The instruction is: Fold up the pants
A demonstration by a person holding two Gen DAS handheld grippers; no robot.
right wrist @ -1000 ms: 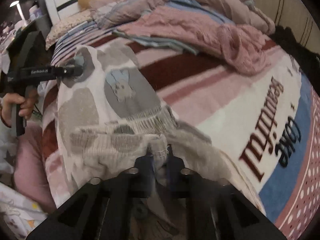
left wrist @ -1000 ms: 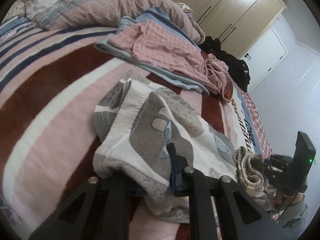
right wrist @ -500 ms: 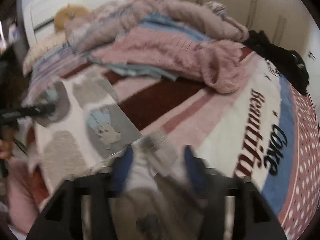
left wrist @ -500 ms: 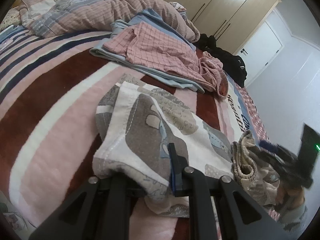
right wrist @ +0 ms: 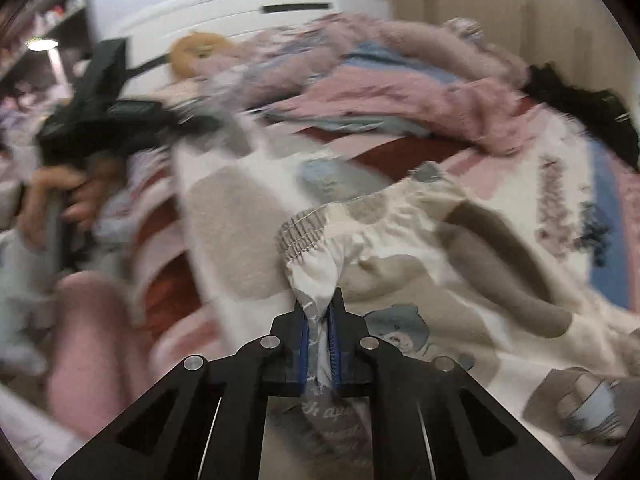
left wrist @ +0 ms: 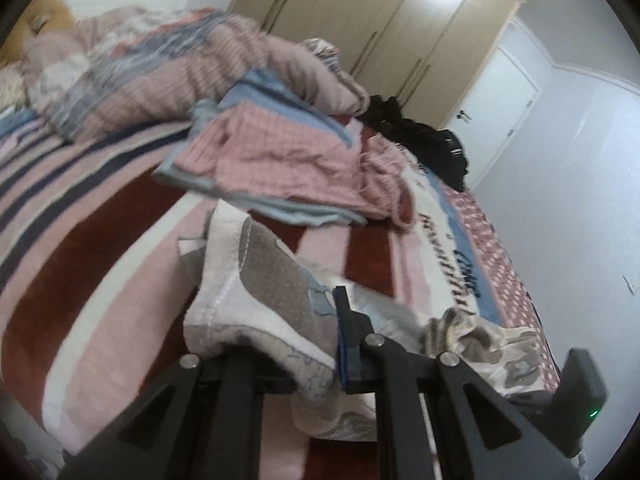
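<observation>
The pants [left wrist: 260,288] are white with grey and beige patches and small blue bears, and they lie across the striped blanket [left wrist: 80,240]. My left gripper [left wrist: 304,344] is shut on one leg end, which drapes over its left finger and hangs lifted off the bed. In the right wrist view my right gripper [right wrist: 320,320] has its jaws closing, with the blue pads pressing a pinch of the pants [right wrist: 400,240] just below the gathered waistband [right wrist: 312,220]. A hand [right wrist: 60,196] holds the left gripper [right wrist: 100,120] at the far left. The right gripper's body [left wrist: 576,396] shows low on the right.
A heap of pink checked and blue clothes [left wrist: 280,160] lies behind the pants, with a pink quilt [left wrist: 180,72] and a black garment [left wrist: 420,140] beyond. Wardrobe doors [left wrist: 380,20] line the far wall. An orange plush toy [right wrist: 200,52] sits by the headboard. A pink-clad leg [right wrist: 92,340] is at the bed's near side.
My right gripper let go of the waistband, opened, shifted sideways and shut again on fabric just below it. My left gripper rose, lifting the leg end.
</observation>
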